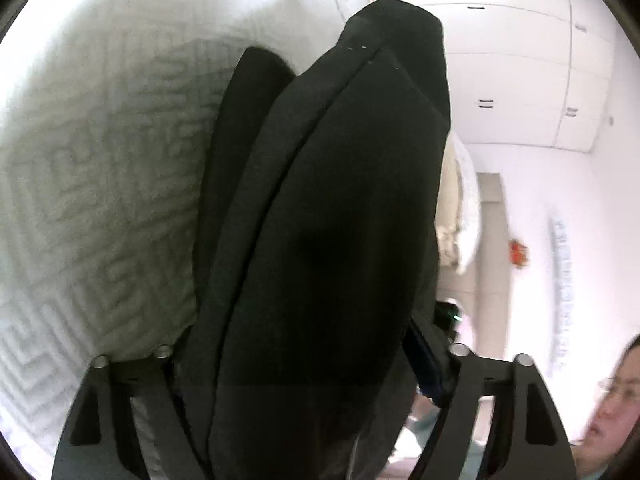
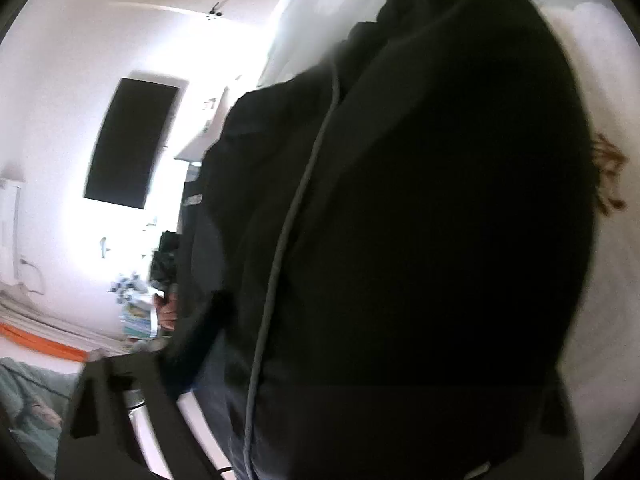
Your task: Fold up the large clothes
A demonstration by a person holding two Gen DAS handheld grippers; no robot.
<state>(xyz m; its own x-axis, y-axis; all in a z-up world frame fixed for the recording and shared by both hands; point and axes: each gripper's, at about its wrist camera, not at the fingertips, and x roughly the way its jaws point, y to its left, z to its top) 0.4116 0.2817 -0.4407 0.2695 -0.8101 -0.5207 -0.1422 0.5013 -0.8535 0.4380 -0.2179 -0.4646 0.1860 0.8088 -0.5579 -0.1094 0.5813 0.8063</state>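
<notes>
Plainly, left gripper [image 1: 320, 360] fingers clamped on bunched black garment [image 1: 332, 220], right gripper [image 2: 340, 400] fingers likewise, fabric filling both gaps

Black garment [image 1: 320, 220]: matt woven cloth, smooth, with stitched seams and a thin grey piped cord along one edge in the right wrist view. White bedcover [image 1: 80, 160]: soft textured cloth, raised geometric maze pattern, not shiny. Left gripper [image 1: 316, 420]: matt black plastic arms with small bright metal pins; cupboard doors [image 1: 520, 80] smooth, white, faintly glossy.
</notes>
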